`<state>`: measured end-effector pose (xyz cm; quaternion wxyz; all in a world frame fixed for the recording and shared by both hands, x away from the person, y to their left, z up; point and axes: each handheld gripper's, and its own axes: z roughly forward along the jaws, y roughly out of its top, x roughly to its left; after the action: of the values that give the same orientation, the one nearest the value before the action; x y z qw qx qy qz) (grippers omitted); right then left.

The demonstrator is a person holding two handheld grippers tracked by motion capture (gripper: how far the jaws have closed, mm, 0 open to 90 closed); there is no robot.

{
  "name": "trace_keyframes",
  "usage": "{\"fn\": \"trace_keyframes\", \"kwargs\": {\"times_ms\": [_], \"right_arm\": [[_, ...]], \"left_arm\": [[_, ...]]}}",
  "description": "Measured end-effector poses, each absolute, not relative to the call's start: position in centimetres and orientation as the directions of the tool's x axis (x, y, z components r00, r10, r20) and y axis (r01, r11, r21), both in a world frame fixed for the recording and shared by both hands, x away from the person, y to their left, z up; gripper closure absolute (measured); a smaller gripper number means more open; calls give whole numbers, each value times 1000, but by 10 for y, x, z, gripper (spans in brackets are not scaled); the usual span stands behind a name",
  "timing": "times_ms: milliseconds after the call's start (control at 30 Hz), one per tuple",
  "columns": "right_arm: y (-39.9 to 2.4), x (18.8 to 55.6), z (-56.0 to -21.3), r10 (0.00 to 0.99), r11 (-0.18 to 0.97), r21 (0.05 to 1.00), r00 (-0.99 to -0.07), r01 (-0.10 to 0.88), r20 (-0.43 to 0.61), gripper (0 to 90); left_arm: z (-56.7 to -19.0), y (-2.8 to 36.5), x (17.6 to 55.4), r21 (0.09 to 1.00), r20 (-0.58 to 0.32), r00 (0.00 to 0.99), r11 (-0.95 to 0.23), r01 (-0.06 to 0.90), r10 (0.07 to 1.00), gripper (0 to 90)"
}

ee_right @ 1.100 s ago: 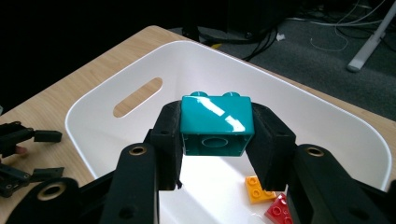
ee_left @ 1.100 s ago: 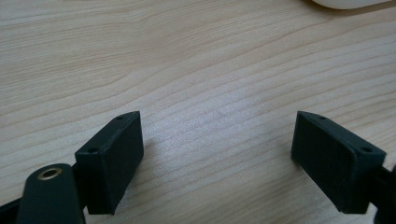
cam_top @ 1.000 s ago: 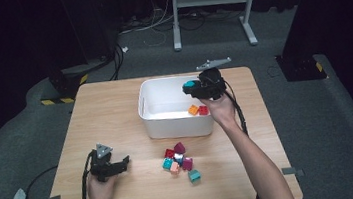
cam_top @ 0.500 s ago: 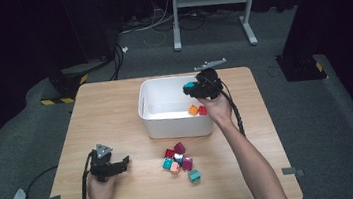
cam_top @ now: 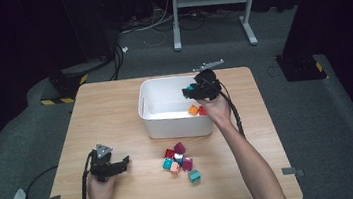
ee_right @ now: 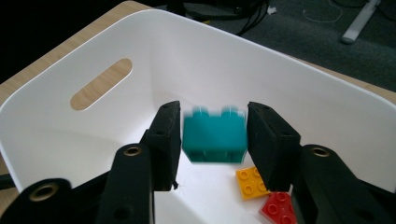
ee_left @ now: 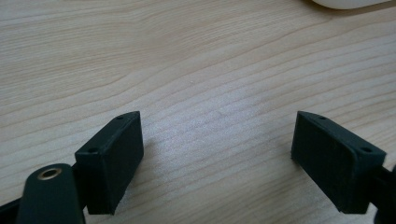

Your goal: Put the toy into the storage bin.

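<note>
From the high view, the right gripper [cam_top: 191, 91] hangs over the white bin [cam_top: 167, 125] near its right end, with a bit of teal showing at its tip, while the left gripper [cam_top: 121, 163] rests low on the wooden table [cam_top: 110, 112], well apart from the bin. A small pile of loose bricks [cam_top: 179, 159] lies on the table just in front of the bin, and an orange brick [cam_top: 193, 110] and a red brick [cam_top: 202, 110] already lie inside it, so the work in hand looks like moving bricks from pile to bin, one at a time. The left gripper view looks along jaws that stand wide apart with nothing between them, bare table [ee_left: 196, 70] under them and a sliver of the bin [ee_left: 350, 3] at the top edge; this hand seems to be idle. The right gripper view gives what the high view cannot: the teal brick [ee_right: 215, 135] sits blurred between the two jaws, with a thin gap on each side, and the jaws have just been opening, so I judge the brick to be let go and dropping over the bin's floor, beside the orange brick [ee_right: 252, 183] and red brick [ee_right: 279, 207]. To do this step well, the jaws should open evenly while low over the floor, so the brick lands inside without bouncing off the others, and then lift straight up clear of the bin wall [ee_right: 154, 51] before heading back to the pile. The high view alone shows how many bricks remain to be fetched.
</note>
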<state>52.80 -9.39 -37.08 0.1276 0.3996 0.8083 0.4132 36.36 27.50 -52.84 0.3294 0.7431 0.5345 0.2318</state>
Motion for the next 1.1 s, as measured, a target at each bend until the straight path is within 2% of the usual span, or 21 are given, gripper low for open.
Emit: {"fn": "trace_keyframes", "kwargs": {"times_ms": [400, 600, 1100], "right_arm": [[-111, 498, -367, 734, 298, 813, -664, 500, 140, 462], [-122, 482, -366, 722, 262, 841, -675, 474, 155, 458], [-133, 458, -371, 710, 265, 855, -690, 446, 141, 447]], "left_arm": [[-528, 274, 363, 737, -9, 318, -209, 643, 948, 170], [-528, 274, 363, 735, -6, 317, -211, 644, 948, 170], [-528, 274, 364, 735, -5, 318, -212, 644, 948, 170]]}}
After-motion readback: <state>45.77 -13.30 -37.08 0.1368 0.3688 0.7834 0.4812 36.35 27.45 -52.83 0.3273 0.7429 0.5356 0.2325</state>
